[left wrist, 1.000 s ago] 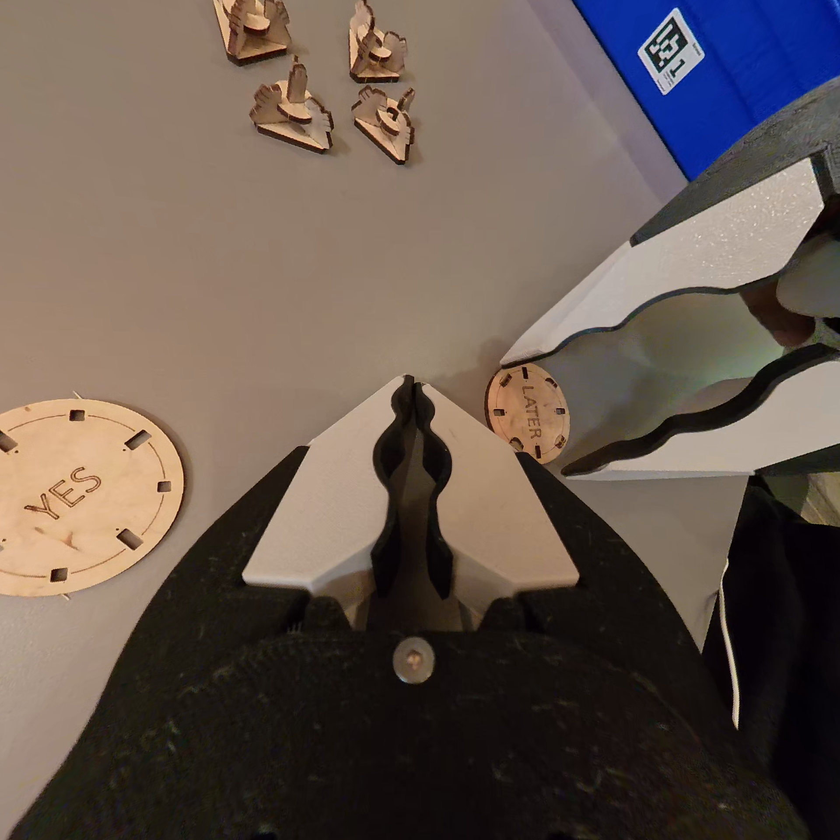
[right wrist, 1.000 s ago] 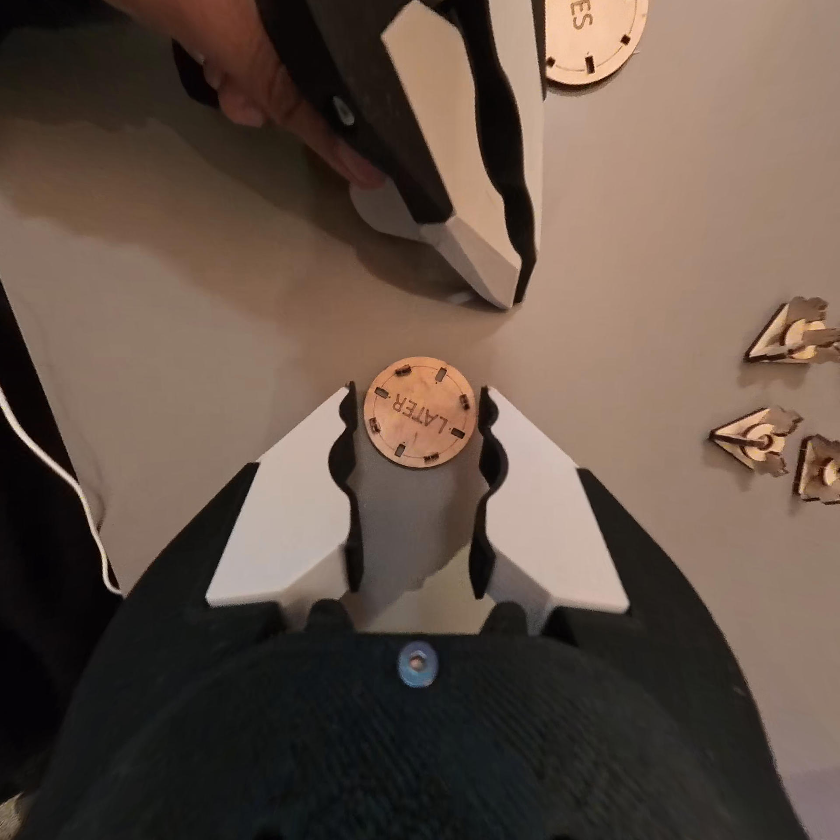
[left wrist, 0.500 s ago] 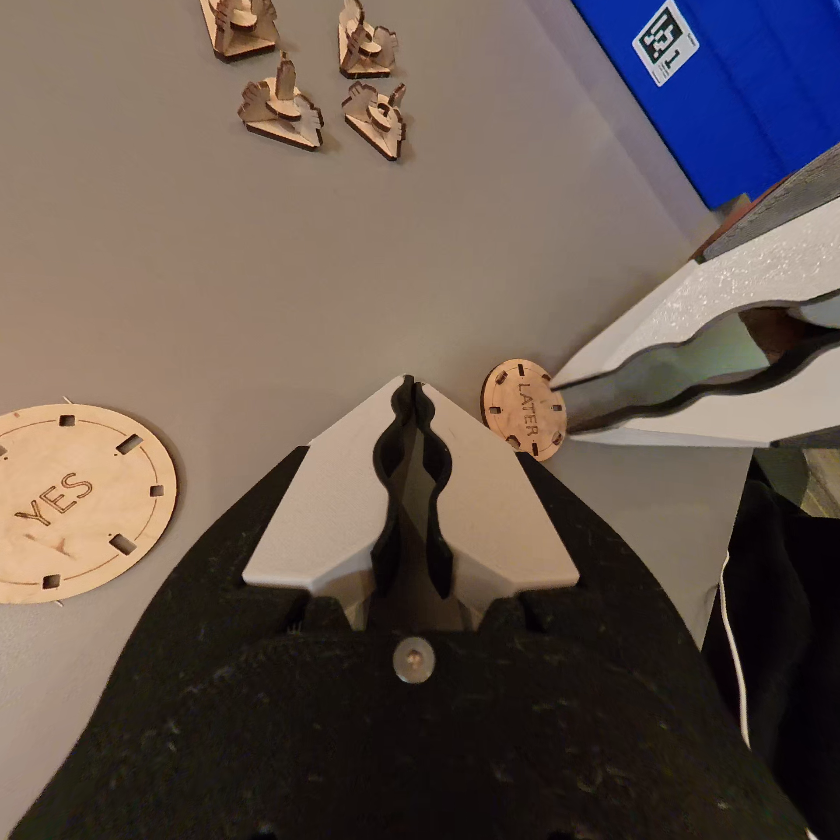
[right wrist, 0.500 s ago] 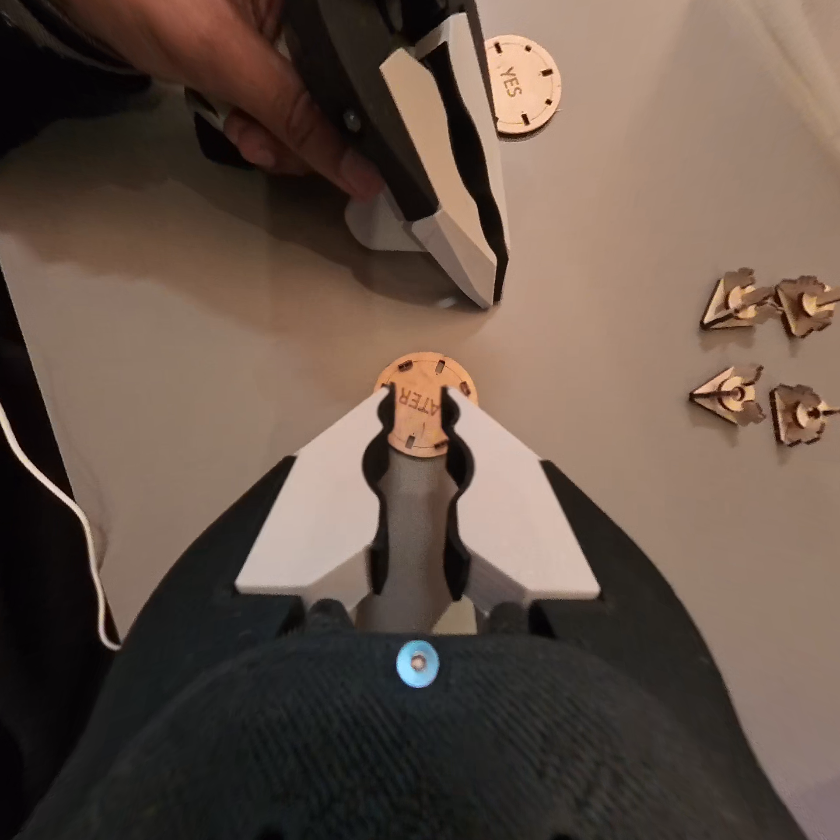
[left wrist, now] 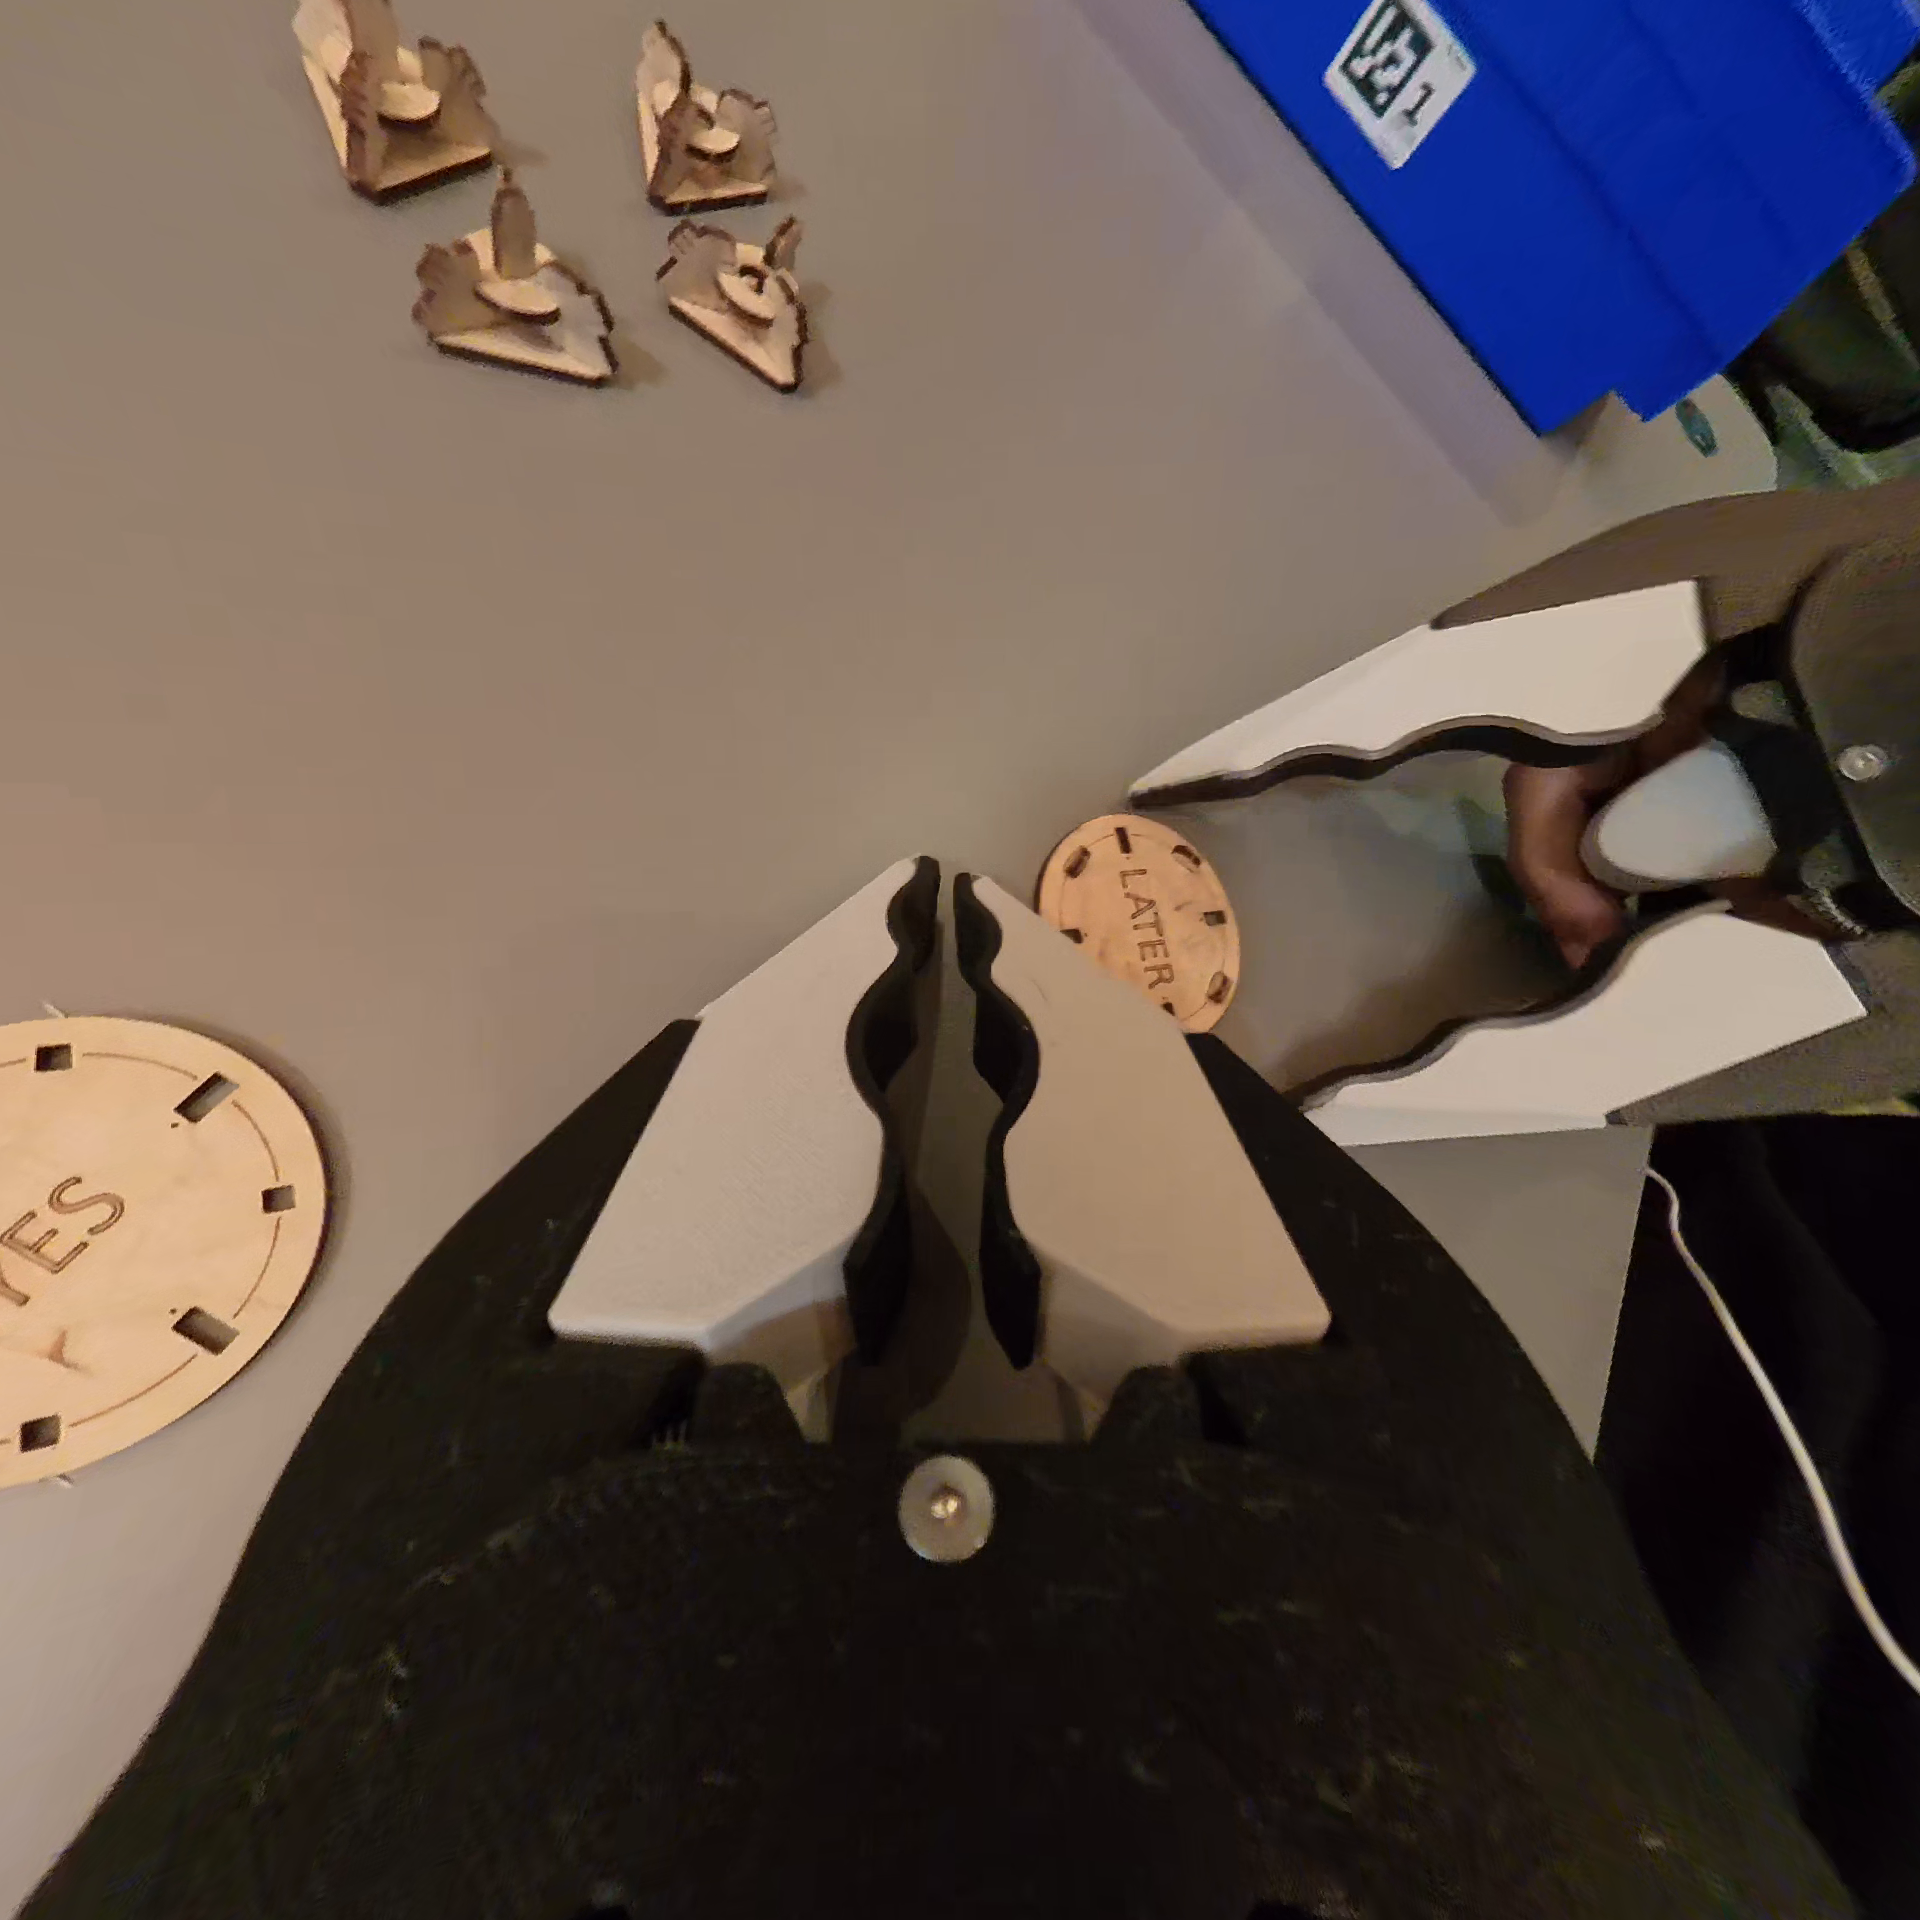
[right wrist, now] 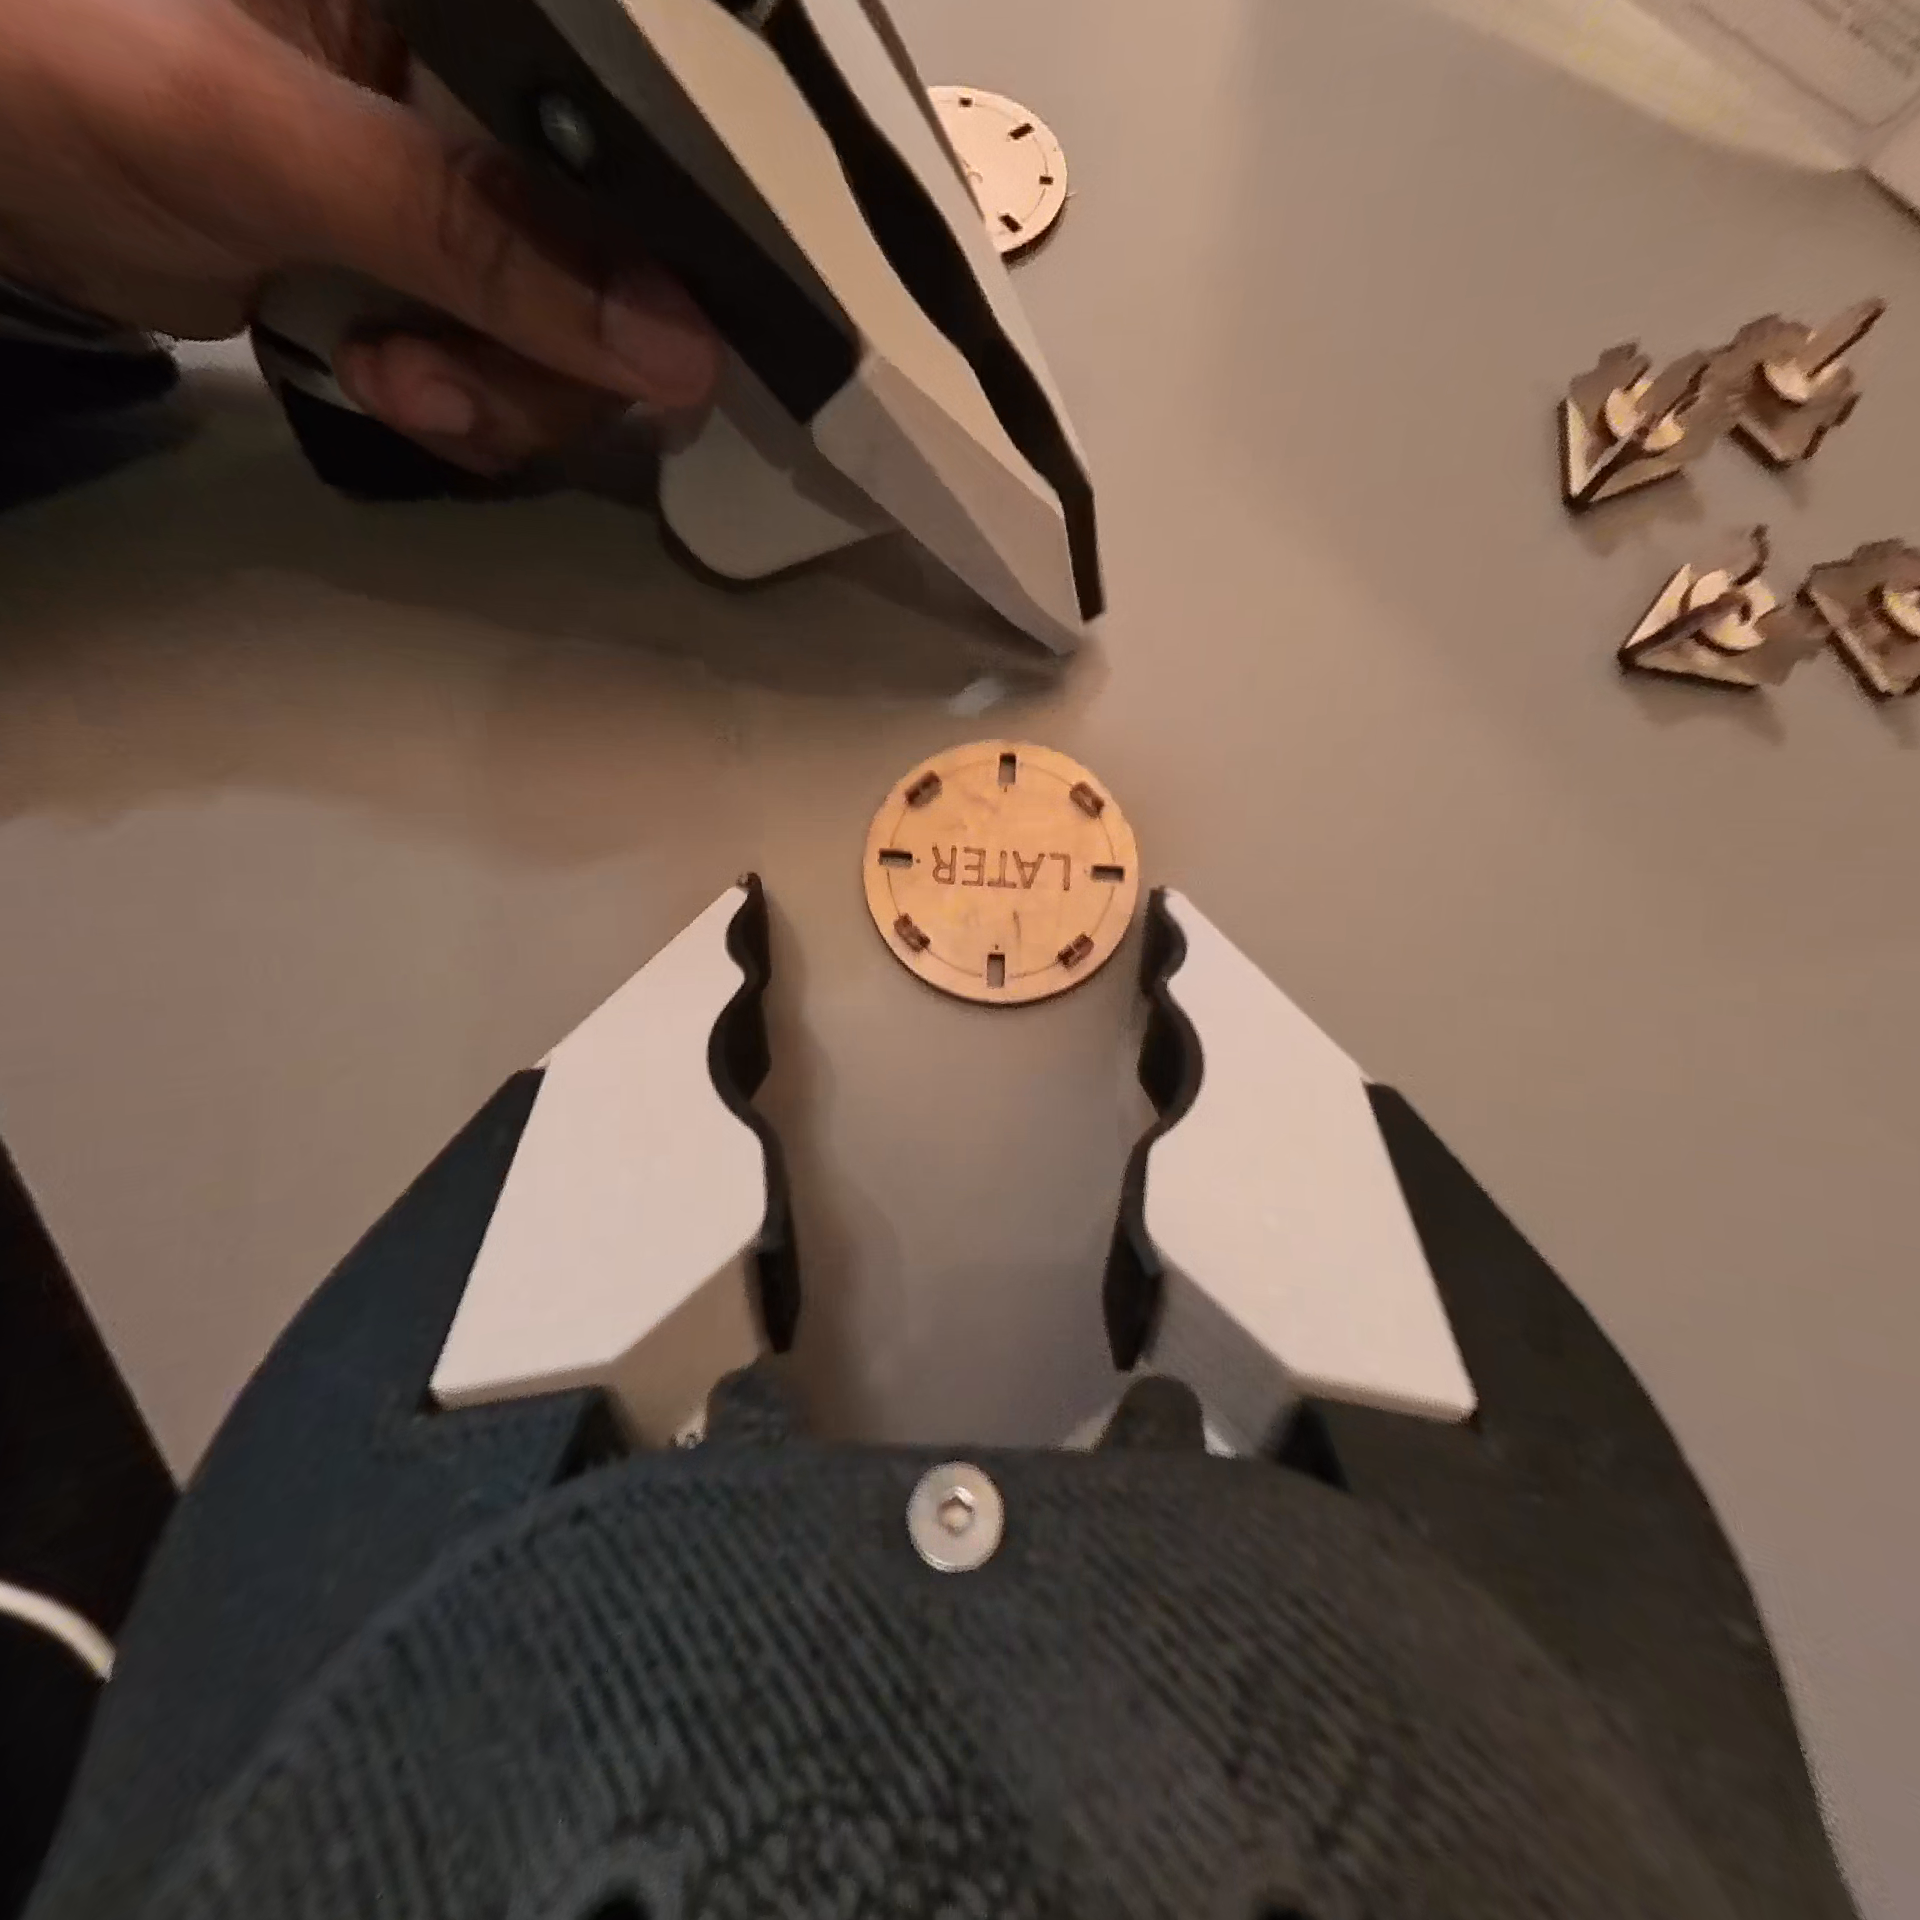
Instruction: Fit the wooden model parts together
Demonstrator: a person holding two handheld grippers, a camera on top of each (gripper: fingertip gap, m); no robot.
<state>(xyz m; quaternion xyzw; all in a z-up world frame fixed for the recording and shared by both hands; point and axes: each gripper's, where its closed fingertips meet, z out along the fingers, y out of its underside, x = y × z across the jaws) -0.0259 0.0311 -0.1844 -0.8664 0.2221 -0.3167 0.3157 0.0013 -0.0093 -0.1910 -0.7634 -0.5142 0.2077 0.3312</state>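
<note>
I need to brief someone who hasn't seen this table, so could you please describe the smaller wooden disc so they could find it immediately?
On the grey table, look between the open right gripper and the shut left gripper. The smaller wooden disc lies flat there, touching neither. Unlike the larger disc farther off, it is darker; unlike the four wedge-shaped wooden pieces, it is round and flat.

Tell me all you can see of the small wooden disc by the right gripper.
The small wooden disc is a thin, round, light-brown plywood piece with dark cut edges, an engraved ring, small slots around it and engraved writing in the middle. It lies flat on the grey table, just ahead of the open right gripper, touching neither finger.
</note>
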